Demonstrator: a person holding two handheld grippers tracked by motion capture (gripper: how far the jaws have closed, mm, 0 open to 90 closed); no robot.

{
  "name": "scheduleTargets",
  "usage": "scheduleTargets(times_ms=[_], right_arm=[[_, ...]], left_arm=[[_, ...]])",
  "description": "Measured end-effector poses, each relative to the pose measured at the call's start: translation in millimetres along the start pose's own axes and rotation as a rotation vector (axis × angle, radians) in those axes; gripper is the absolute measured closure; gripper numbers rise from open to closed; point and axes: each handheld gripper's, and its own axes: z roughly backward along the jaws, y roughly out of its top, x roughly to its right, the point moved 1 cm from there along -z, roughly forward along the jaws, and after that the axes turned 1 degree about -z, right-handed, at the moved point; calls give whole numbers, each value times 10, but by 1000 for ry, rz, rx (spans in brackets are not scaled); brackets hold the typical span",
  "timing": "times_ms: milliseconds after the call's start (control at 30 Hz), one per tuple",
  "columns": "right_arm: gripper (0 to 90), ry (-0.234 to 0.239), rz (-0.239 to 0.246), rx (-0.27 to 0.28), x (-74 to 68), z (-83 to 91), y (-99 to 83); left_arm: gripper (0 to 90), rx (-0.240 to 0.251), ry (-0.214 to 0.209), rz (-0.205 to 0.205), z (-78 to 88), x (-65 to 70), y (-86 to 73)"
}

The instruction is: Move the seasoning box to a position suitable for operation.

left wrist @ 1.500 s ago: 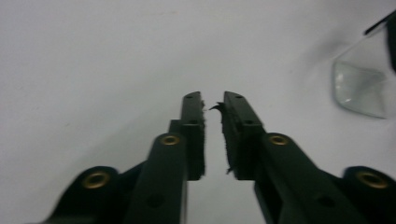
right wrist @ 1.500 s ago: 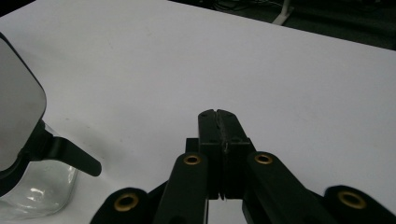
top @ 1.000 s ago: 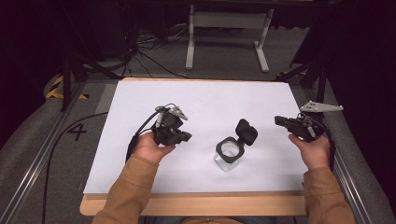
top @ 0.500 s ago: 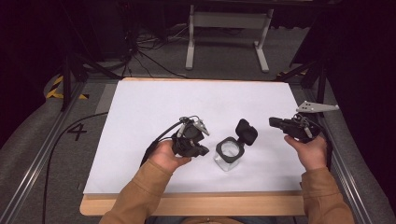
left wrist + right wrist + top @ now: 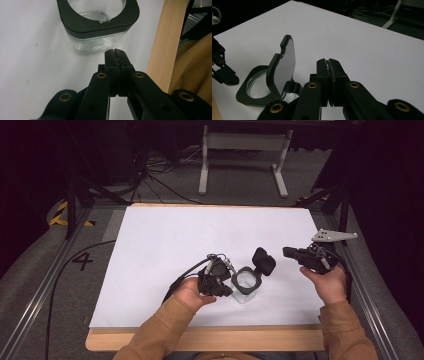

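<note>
At the white table (image 5: 165,245), I bring my left gripper (image 5: 226,291) up against a small glass jar (image 5: 246,287) whose black hinged lid (image 5: 263,261) stands open. In the high view the jar sits near the table's front edge, a little right of centre; the lid rises from the black collar (image 5: 247,279) toward one o'clock, and the left gripper lies just beside the jar at its nine o'clock. In the left gripper view the jaws are pressed flat together with nothing between them, the tips (image 5: 115,52) just short of the jar's clear wall (image 5: 95,43) at twelve o'clock. I cannot tell from these views whether the tips touch the glass.

My right gripper (image 5: 289,252) hangs apart from the jar at about two o'clock, tips aimed at the lid. In the right gripper view its jaws are closed as well and carry nothing, and the lid (image 5: 283,66) stands upright at ten o'clock from the tips (image 5: 328,62), with the collar's round mouth (image 5: 258,87) below it.

As I judge it, the step in hand is the approach: the left gripper comes in to steady the jar, the right waits its turn at the lid. The next move, as I read it, calls for holding the light glass body still from the left while the right pushes the lid over its hinge, slowly, since the jar could slide on the smooth sheet.
</note>
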Motion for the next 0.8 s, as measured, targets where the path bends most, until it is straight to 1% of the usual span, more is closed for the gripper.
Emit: scheduleTargets(times_ms=[33,67,100,167,233,300,333,433,467,500,533,567,633,767,800], right_arm=[[875,12,2,-1,-6,-25,-8],[875,12,2,-1,-6,-25,-8],[874,17,-3,-15,-17,-68,-20],[874,20,3,-21,-27,-98,-26],[874,19,4,-19,-40,-103,-23],[874,20,10,-15,-48,-101,-20],[874,20,14,-12,-53,-98,-18],[874,24,19,-3,-66,-87,-8],[874,26,19,-1,-76,-85,-5],[874,32,23,0,-92,-85,0],[874,32,23,0,-92,-85,0],[874,39,33,3,-117,-85,10],[874,45,45,5,-149,-86,22],[874,52,56,9,-189,-84,38],[875,55,62,10,-206,-83,45]], left_arm=[[898,-4,-2,6,-27,-12,-6],[899,-4,-2,6,-27,-12,-6],[899,-14,-9,9,-30,-23,-7],[898,-11,-6,16,-55,-25,-6],[898,4,0,9,-75,-15,6],[898,10,-5,9,-90,-4,19],[898,15,-2,2,-104,-1,24],[898,38,-1,6,-133,11,31],[898,38,-1,6,-133,11,31],[896,54,-2,1,-132,16,40],[892,54,-2,1,-132,16,40],[892,68,-9,7,-133,23,39],[892,74,-11,-4,-124,19,41],[893,85,-13,3,-123,24,44],[893,90,-12,-1,-132,23,45]])
